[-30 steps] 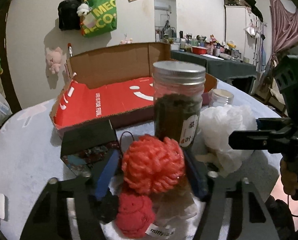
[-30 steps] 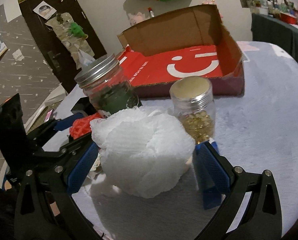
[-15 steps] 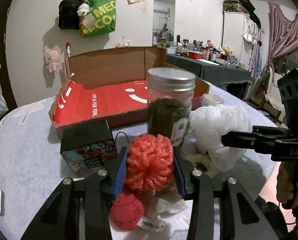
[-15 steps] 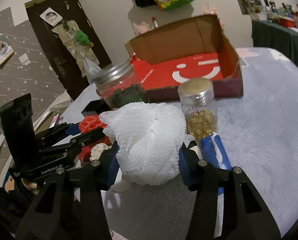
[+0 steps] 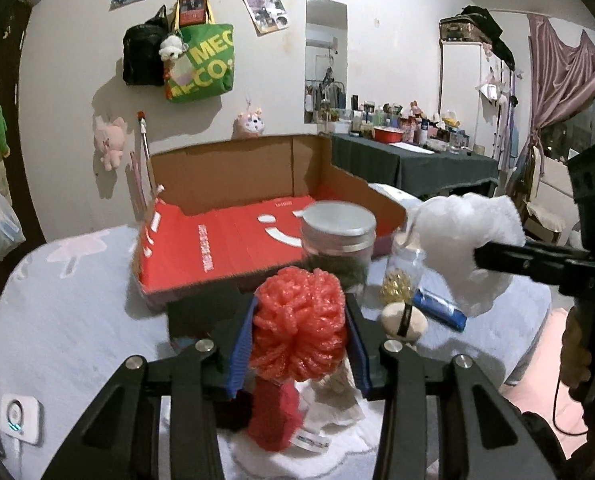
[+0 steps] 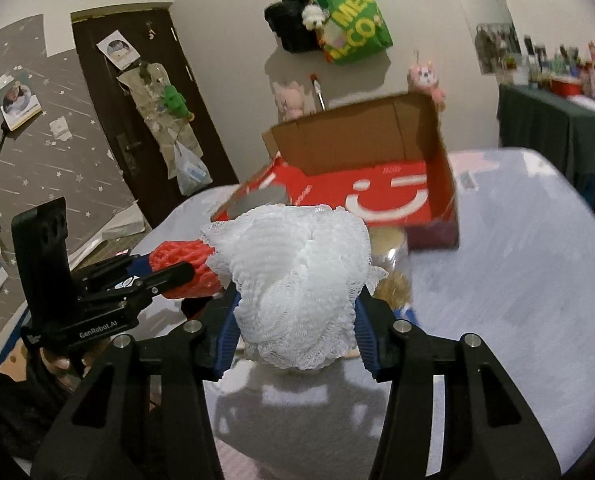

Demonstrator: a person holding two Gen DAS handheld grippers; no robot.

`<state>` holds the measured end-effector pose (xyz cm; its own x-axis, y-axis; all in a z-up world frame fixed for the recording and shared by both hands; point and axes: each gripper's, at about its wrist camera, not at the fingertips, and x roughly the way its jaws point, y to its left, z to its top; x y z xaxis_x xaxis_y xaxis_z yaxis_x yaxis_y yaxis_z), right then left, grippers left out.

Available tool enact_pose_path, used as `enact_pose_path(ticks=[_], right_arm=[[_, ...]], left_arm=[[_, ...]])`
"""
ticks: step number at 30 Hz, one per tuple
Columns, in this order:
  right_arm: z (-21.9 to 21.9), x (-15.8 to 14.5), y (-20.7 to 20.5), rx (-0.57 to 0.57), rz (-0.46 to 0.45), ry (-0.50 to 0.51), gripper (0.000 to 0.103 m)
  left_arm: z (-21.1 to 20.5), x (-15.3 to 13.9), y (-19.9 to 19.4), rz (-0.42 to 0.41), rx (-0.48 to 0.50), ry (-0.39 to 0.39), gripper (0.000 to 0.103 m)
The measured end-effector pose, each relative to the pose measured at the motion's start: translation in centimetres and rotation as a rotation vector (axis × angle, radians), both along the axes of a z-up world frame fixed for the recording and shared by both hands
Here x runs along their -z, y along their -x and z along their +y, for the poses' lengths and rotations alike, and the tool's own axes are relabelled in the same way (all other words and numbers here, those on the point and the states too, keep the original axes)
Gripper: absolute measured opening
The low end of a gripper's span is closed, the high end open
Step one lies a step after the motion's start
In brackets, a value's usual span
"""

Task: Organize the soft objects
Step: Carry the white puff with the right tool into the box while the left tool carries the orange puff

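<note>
My left gripper (image 5: 300, 340) is shut on a coral-red foam net ball (image 5: 300, 320), held above the table in the left wrist view. My right gripper (image 6: 295, 312) is shut on a white foam net ball (image 6: 297, 280), also lifted. Each gripper shows in the other's view: the right one with the white ball (image 5: 463, 248) at the right, the left one with the red ball (image 6: 181, 258) at the left. A darker red knitted ball (image 5: 273, 416) with a label lies on white paper below my left gripper. The open cardboard box with a red floor (image 5: 233, 232) stands behind.
A tall jar with a metal lid (image 5: 337, 240), a small jar of yellow capsules (image 5: 399, 276), a blue tube (image 5: 439, 308), a cream egg-shaped item (image 5: 403, 320) and a dark box (image 5: 205, 312) stand on the grey plush table (image 6: 517, 280). A white device (image 5: 17, 424) lies at the near left.
Both grippers closed on their balls, red in the left and white in the right, and lifted them off the table. The jars now sit lower in both views.
</note>
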<state>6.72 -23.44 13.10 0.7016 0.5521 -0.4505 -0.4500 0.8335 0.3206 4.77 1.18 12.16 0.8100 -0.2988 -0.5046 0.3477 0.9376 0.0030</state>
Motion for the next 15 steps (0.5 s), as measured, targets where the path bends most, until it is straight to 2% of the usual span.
enact_pose_path(ticks=[5, 8, 15], right_arm=[[-0.2, -3.0, -0.5, 0.011, -0.059, 0.037, 0.047], [0.2, -4.9, -2.0, 0.012, -0.085, 0.071, 0.047], [1.7, -7.8, -9.2, 0.012, -0.088, 0.185, 0.047]], left_arm=[[0.6, -2.5, -1.2, -0.027, 0.001, -0.015, 0.044], [0.9, -4.2, -3.2, -0.026, 0.003, -0.023, 0.044], [1.1, -6.6, -10.3, 0.018, 0.043, -0.046, 0.044]])
